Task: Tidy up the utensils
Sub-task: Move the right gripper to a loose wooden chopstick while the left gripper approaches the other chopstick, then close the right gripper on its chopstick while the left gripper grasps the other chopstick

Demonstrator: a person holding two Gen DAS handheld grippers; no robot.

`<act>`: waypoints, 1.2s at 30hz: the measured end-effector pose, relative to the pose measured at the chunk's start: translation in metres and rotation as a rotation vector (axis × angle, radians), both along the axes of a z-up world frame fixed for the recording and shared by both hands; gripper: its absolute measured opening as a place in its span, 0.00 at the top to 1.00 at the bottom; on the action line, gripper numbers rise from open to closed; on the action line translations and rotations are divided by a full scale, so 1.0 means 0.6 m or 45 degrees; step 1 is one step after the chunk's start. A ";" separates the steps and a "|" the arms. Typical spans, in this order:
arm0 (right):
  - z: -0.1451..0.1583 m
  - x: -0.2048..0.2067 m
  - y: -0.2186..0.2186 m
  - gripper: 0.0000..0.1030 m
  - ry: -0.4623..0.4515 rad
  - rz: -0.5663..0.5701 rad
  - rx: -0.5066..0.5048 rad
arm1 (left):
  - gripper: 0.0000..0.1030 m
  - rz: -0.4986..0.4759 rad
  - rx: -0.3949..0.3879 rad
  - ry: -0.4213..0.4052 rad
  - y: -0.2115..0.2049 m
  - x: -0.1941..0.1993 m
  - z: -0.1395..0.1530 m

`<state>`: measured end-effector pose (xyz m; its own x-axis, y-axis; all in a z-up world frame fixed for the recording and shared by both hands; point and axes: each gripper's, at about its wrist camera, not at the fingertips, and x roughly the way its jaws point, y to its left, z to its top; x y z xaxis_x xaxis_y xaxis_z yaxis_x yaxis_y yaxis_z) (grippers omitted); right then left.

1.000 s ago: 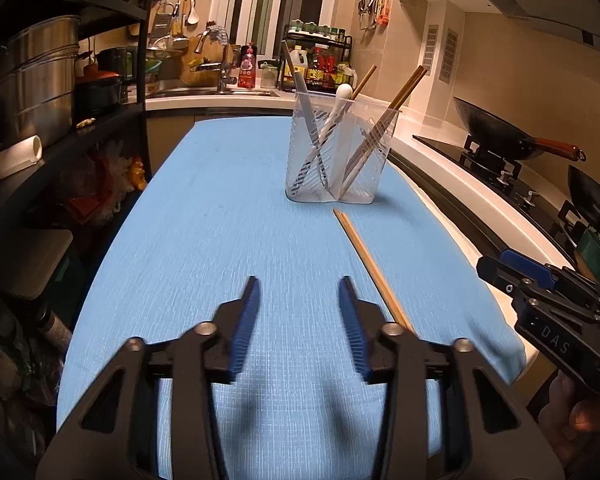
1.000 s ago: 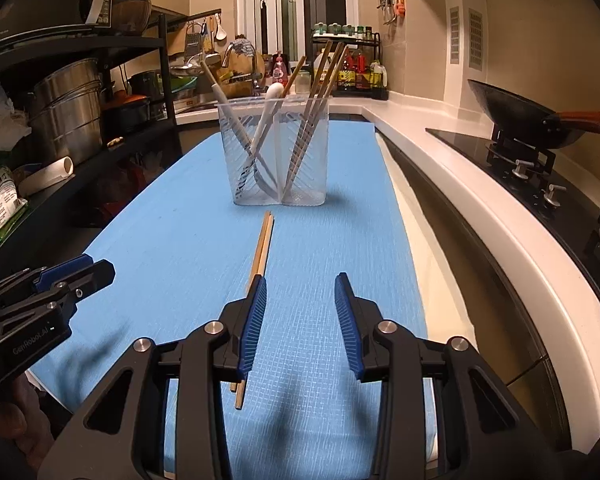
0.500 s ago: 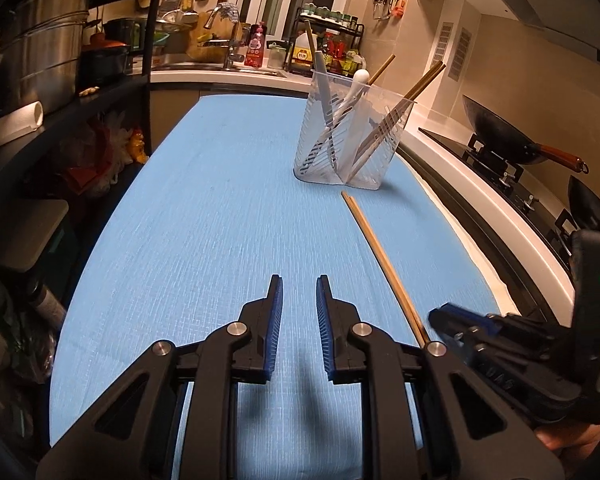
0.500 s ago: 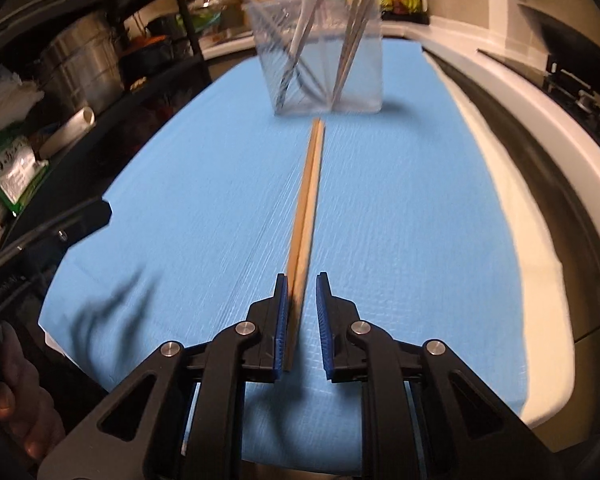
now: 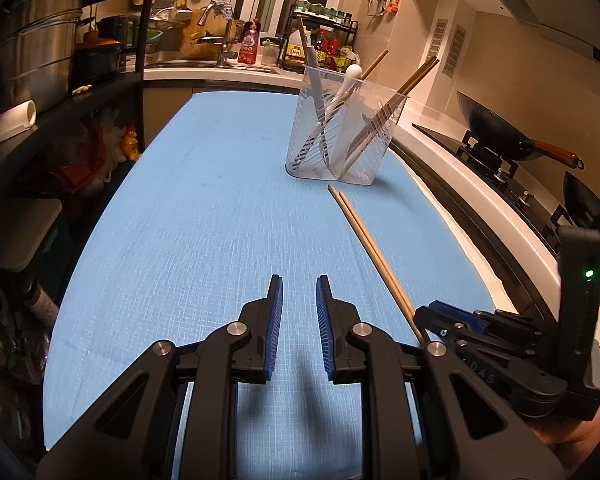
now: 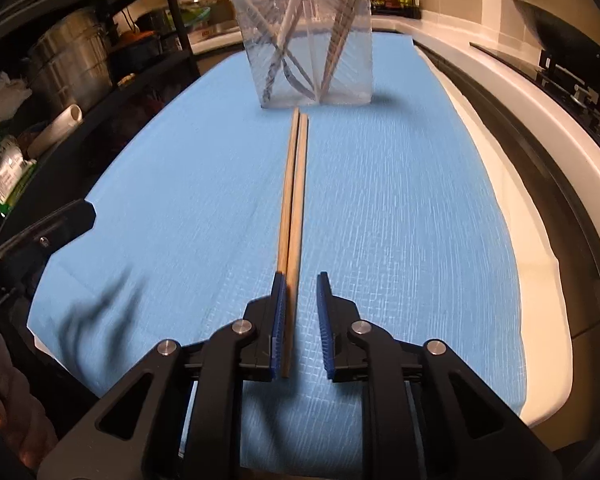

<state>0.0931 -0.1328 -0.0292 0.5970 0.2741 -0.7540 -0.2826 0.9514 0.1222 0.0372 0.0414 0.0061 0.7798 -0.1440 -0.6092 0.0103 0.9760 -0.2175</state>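
Note:
A pair of wooden chopsticks (image 6: 294, 200) lies side by side on the blue cloth (image 6: 400, 200), pointing at a clear plastic utensil holder (image 6: 308, 48) that holds chopsticks, a white spoon and other utensils. My right gripper (image 6: 300, 276) is low over the chopsticks' near end. They rest against its left pad, with a gap to the right pad. In the left wrist view, the left gripper (image 5: 299, 280) hovers over bare cloth, jaws narrowly apart with nothing between them. The chopsticks (image 5: 364, 236) and the right gripper (image 5: 432, 314) are to its right, and the holder (image 5: 340, 136) is ahead.
A dark shelf (image 5: 60, 112) with steel pots runs along the left. A white counter edge (image 6: 540, 128) and a stove with a wok (image 5: 500, 140) lie on the right. A sink and bottles stand at the back.
Both grippers' jaws have narrowed. The right gripper came down and tilted over the chopsticks, and their near end now sits between its pads. The left gripper barely moved.

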 end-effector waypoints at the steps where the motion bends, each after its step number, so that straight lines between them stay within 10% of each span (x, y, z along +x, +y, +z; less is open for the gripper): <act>1: 0.001 0.000 0.001 0.83 -0.003 -0.004 -0.016 | 0.83 0.000 0.000 0.002 0.000 -0.001 -0.001; 19: -0.005 -0.010 0.053 0.93 -0.020 0.122 -0.013 | 0.83 0.010 0.003 0.005 -0.002 -0.001 -0.005; 29: -0.003 -0.001 -0.009 0.94 0.022 -0.072 -0.004 | 0.82 -0.041 -0.045 0.048 -0.023 0.013 -0.029; 36: -0.006 -0.010 -0.012 0.89 -0.003 -0.092 -0.063 | 0.68 -0.048 0.091 0.094 -0.073 0.031 -0.063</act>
